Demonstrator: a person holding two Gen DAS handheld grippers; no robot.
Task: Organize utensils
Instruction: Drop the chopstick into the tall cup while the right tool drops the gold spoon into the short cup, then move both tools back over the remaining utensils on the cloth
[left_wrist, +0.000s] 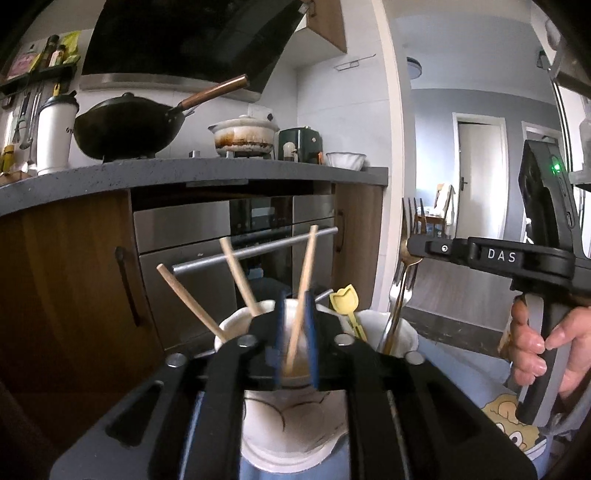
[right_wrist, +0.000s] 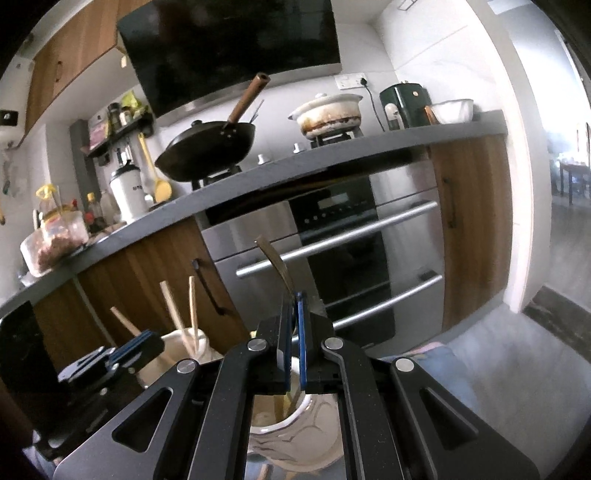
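Note:
Two white cups stand side by side on a blue cloth. In the left wrist view my left gripper (left_wrist: 295, 314) is closed around one wooden chopstick (left_wrist: 303, 284) that stands in the left cup (left_wrist: 291, 417); two more chopsticks (left_wrist: 192, 302) lean in that cup. The right cup (left_wrist: 400, 338) holds a yellow tulip-topped utensil (left_wrist: 345, 301), a fork (left_wrist: 400, 280) and a spoon. My right gripper (left_wrist: 410, 245) is shut on the fork. In the right wrist view my right gripper (right_wrist: 295, 299) pinches the fork (right_wrist: 275, 264) above the cup (right_wrist: 295, 432).
Behind the cups are a steel oven (right_wrist: 351, 251) with bar handles and wooden cabinet doors (left_wrist: 66, 280). The grey counter (left_wrist: 184, 173) above carries a black wok (left_wrist: 129, 125), a white pot (left_wrist: 243, 134) and a white jar (left_wrist: 55, 136). A doorway opens at the right.

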